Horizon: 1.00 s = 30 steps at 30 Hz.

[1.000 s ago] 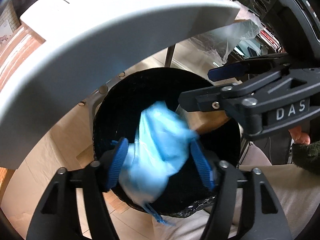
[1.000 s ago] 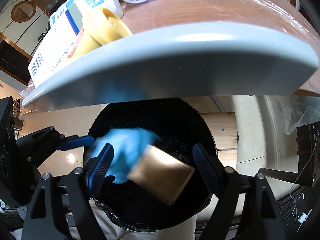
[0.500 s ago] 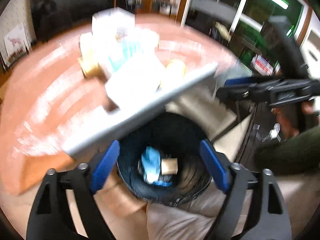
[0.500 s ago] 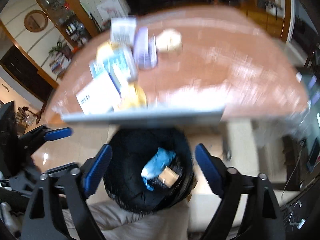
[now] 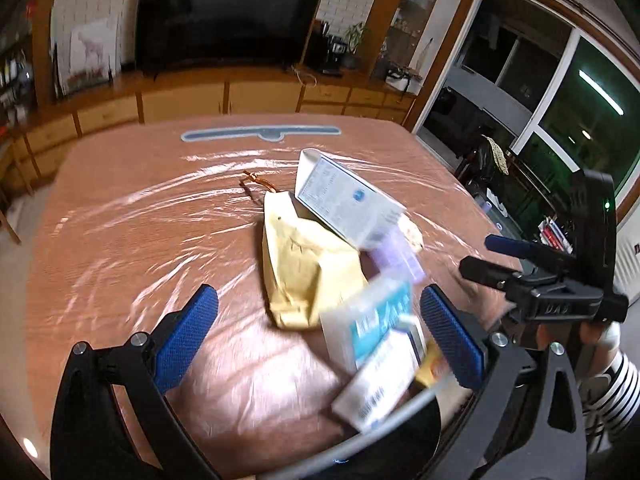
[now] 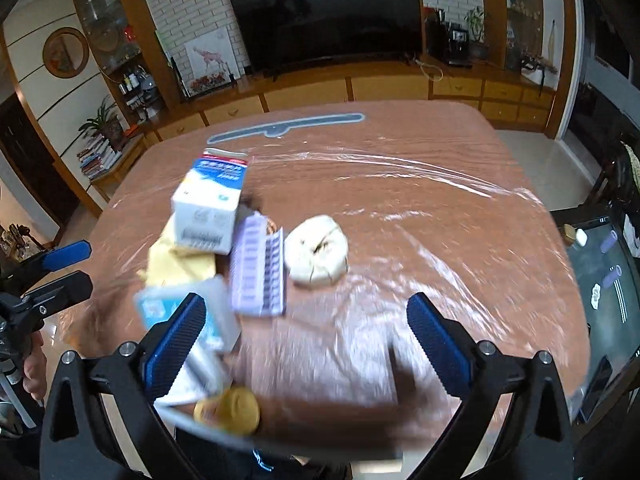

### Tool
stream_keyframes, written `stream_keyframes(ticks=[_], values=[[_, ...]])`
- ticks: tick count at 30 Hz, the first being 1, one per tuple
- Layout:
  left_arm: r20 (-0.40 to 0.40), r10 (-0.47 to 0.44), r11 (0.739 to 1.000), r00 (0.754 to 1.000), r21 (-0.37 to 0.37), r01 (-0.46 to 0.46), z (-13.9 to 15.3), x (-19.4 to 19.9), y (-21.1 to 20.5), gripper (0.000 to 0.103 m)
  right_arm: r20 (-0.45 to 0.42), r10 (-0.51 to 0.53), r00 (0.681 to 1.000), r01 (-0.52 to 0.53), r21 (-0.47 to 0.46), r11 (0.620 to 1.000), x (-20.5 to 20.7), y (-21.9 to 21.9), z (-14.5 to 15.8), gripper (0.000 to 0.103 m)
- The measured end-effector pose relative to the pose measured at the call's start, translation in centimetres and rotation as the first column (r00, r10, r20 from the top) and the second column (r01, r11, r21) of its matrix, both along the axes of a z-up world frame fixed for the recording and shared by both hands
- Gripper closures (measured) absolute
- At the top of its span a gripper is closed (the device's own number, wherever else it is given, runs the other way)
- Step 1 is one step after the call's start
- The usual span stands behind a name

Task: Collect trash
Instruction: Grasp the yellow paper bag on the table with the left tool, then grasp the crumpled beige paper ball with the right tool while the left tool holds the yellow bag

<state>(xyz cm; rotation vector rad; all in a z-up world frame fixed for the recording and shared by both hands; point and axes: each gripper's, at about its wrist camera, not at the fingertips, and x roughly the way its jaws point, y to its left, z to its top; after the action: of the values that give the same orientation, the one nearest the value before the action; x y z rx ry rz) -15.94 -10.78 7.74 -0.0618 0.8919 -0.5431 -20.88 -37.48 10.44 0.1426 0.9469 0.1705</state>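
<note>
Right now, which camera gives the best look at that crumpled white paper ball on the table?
The right wrist view: the white paper ball lies unobstructed on the table, beside the purple pack. In the left wrist view, only a pale sliver shows behind the white box.

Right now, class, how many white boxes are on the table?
3: the tall box leaning on the yellow bag, the blue-labelled box nearer, and the flat box at the table edge. Blur may hide others.
</note>
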Motion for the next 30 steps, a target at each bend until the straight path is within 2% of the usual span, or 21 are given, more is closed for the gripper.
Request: stream_keyframes(ticks=[3,4,5,7,11,13,15,20,26,29,30], values=[[-0.048,-0.012,1.000,0.999,0.013,0.012,-1.1,2.2,-0.9,0.002,-0.031,0.006,0.999,-0.007,-0.031,0.999,2.5,0.2,-1.2,0.005],[-0.057,-0.013,1.000,0.998,0.018,0.014,-1.4,2.6,-1.0,0.002,-0.042,0.009,0.999,-0.011,-0.040,0.999,3.2,0.1,-1.7,0.007],[-0.070,-0.012,1.000,0.997,0.019,0.014,-1.9,3.2,-1.2,0.002,-0.058,0.017,0.998,-0.019,-0.042,0.999,3.9,0.1,-2.2,0.014],[-0.088,-0.017,1.000,0.996,0.015,0.018,-2.5,4.1,-1.3,0.003,-0.076,0.022,0.997,-0.024,-0.017,1.000,4.8,-0.4,-2.8,0.015],[-0.126,-0.040,0.999,0.991,0.017,0.043,-3.8,5.2,-1.8,0.013,-0.075,0.046,0.996,-0.046,0.005,0.999,5.3,-1.2,-2.8,0.022],[-0.131,-0.043,0.999,0.990,0.015,0.045,-4.2,5.2,-2.0,0.014,-0.060,0.057,0.997,-0.057,0.000,0.998,5.1,-1.6,-2.3,0.022],[-0.129,-0.046,0.999,0.991,0.018,0.049,-4.2,5.1,-2.0,0.015,-0.057,0.064,0.996,-0.067,-0.053,0.996,4.9,-1.8,-2.1,0.022],[-0.145,-0.069,0.996,0.987,0.037,0.075,-5.0,5.8,-2.8,0.015,-0.100,0.147,0.984,-0.158,-0.112,0.981,5.2,-0.4,-3.8,0.022],[-0.149,-0.072,0.994,0.986,0.073,0.084,-5.6,6.6,-4.4,0.016,-0.114,0.155,0.981,-0.167,-0.108,0.980,6.4,1.1,-5.1,0.021],[-0.142,-0.071,0.993,0.987,0.081,0.083,-5.9,6.7,-4.3,0.018,-0.107,0.157,0.982,-0.172,-0.145,0.974,6.9,1.6,-5.3,0.022],[-0.133,-0.069,0.993,0.989,0.091,0.081,-5.9,6.8,-4.5,0.024,-0.102,0.159,0.982,-0.174,-0.154,0.973,6.9,1.7,-5.3,0.023]])
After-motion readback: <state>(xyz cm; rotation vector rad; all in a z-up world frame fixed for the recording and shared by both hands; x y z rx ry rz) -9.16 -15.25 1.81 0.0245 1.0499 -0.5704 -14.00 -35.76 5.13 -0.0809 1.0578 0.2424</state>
